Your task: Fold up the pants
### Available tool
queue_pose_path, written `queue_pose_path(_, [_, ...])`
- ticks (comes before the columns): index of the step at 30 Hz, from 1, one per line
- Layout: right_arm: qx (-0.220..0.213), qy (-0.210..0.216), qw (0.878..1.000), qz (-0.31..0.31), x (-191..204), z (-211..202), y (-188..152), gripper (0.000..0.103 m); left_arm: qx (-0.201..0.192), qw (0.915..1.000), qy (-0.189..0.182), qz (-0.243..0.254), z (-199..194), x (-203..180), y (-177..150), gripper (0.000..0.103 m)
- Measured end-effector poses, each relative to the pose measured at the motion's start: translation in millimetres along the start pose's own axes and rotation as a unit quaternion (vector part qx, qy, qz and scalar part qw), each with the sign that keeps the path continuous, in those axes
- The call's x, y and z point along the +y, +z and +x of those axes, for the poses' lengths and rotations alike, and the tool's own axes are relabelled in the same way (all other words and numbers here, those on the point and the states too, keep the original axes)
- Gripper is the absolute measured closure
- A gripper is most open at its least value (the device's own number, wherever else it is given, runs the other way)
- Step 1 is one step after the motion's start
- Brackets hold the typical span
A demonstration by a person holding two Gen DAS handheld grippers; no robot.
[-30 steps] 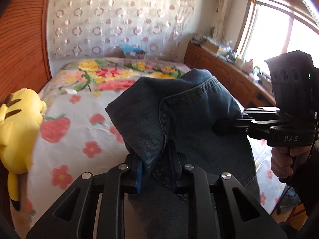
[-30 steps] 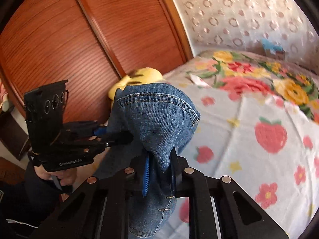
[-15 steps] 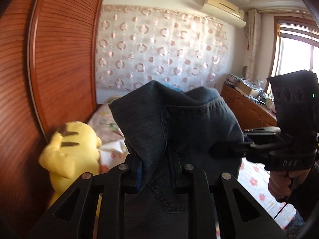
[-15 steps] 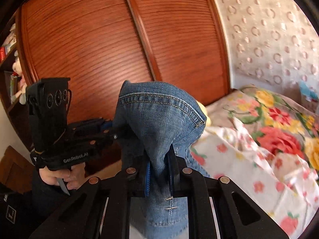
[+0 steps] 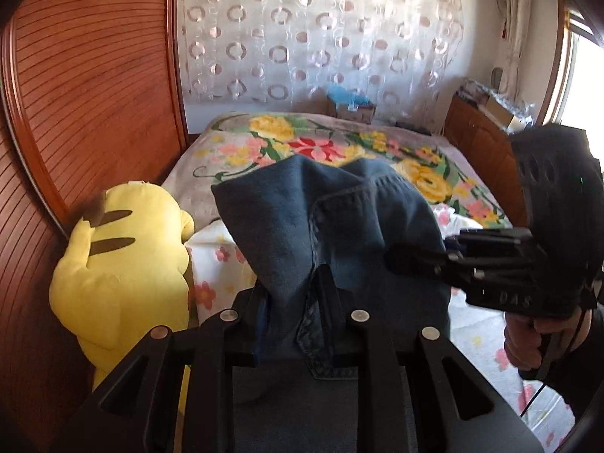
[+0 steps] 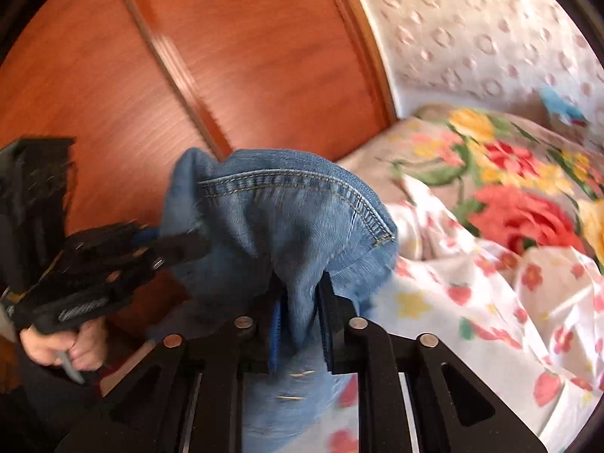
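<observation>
Blue denim pants (image 5: 339, 226) lifted clear over flowery bed (image 5: 377, 143) – left gripper (image 5: 290, 302) and right gripper (image 6: 300, 302) each clench bunched denim, right jaws just loosening slightly – to spread flat, likely.

Right gripper (image 6: 300, 313) and left gripper (image 6: 188, 247) both pinching bunched blue jeans (image 6: 287, 219) above floral bedspread (image 6: 490, 264).

Background as I saw it: yellow plush toy (image 5: 124, 264) sat wedged between the wood-slat wardrobe door (image 5: 94, 105) and the bed's edge. Floral blanket (image 5: 339, 143) covered the far end of the bed, a white flower-and-strawberry sheet (image 6: 490, 302) lay rumpled nearer. Curtain with ring pattern (image 5: 302, 30) hung behind. Blue-topped box (image 5: 351, 104) at the headboard end. Cluttered wooden cabinet (image 5: 487, 143) under the window.
</observation>
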State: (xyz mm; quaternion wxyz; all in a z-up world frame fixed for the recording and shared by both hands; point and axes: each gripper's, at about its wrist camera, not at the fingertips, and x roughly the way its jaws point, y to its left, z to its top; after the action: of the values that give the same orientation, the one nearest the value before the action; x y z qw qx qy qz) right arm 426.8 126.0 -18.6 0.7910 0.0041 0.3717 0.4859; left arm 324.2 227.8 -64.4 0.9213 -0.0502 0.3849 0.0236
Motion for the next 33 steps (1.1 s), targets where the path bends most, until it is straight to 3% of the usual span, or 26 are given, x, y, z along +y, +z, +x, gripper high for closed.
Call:
queue_pose_path(3, [-0.003,-0.013,1.000,-0.005,-14.1,12.1,-0.6,0.081,0.008,0.9999,0.006,0.004,7.8,-0.5,-6.5,0.077])
queue_pose_path(5, [0.000,-0.018,1.000,-0.006,-19.2,15.1,-2.2,0.078,0.012,0.9999,0.009,0.005,8.0,0.4,-9.5,0.064])
queue_pose_path(7, [0.008,-0.032,0.999,-0.004,-22.5,17.3,-1.9,0.067,0.011,0.9998,0.013,0.004,4.5,0.5,-10.7,0.054])
queue_pose_path(10, [0.019,-0.062,0.998,0.013,-28.4,25.6,3.2,0.056,0.007,0.9999,0.015,0.001,-3.6,-0.4,-17.6,0.053])
queue_pose_path(17, [0.009,-0.135,0.991,-0.007,0.4,-15.7,18.9,0.053,0.018,0.9997,0.008,0.012,-8.0,-11.5,-37.6,0.053])
queue_pose_path(19, [-0.013,-0.170,0.985,-0.013,7.1,-28.6,21.1,0.053,0.022,0.9997,0.008,0.012,-5.5,-13.3,-44.6,0.053])
queue_pose_path(21, [-0.045,-0.178,0.983,-0.018,16.3,-40.8,21.7,0.055,0.026,0.9996,0.010,0.010,-3.9,-15.0,-50.9,0.053])
queue_pose_path(22, [-0.050,-0.161,0.985,-0.023,20.3,-41.4,22.0,0.069,0.027,0.9996,0.010,0.009,-3.5,-15.5,-53.0,0.053])
queue_pose_path(23, [-0.051,-0.137,0.989,-0.031,25.2,-39.6,20.5,0.075,0.028,0.9995,0.010,0.006,-2.4,-15.6,-55.8,0.053])
queue_pose_path(26, [-0.053,-0.110,0.991,-0.061,39.6,-24.9,16.2,0.077,0.029,0.9995,0.013,0.005,0.4,-17.4,-61.0,0.053])
queue_pose_path(27, [-0.045,-0.108,0.991,-0.069,43.4,-17.4,14.5,0.078,0.029,0.9995,0.014,0.006,1.0,-17.8,-62.4,0.053])
queue_pose_path(30, [-0.003,-0.159,0.984,-0.084,34.2,14.3,3.5,0.078,0.028,0.9996,0.007,0.005,1.6,-18.2,-66.9,0.053])
queue_pose_path(33, [0.023,-0.161,0.985,-0.060,13.0,34.2,-9.6,0.078,0.024,0.9997,0.004,0.008,0.5,-21.0,-69.8,0.053])
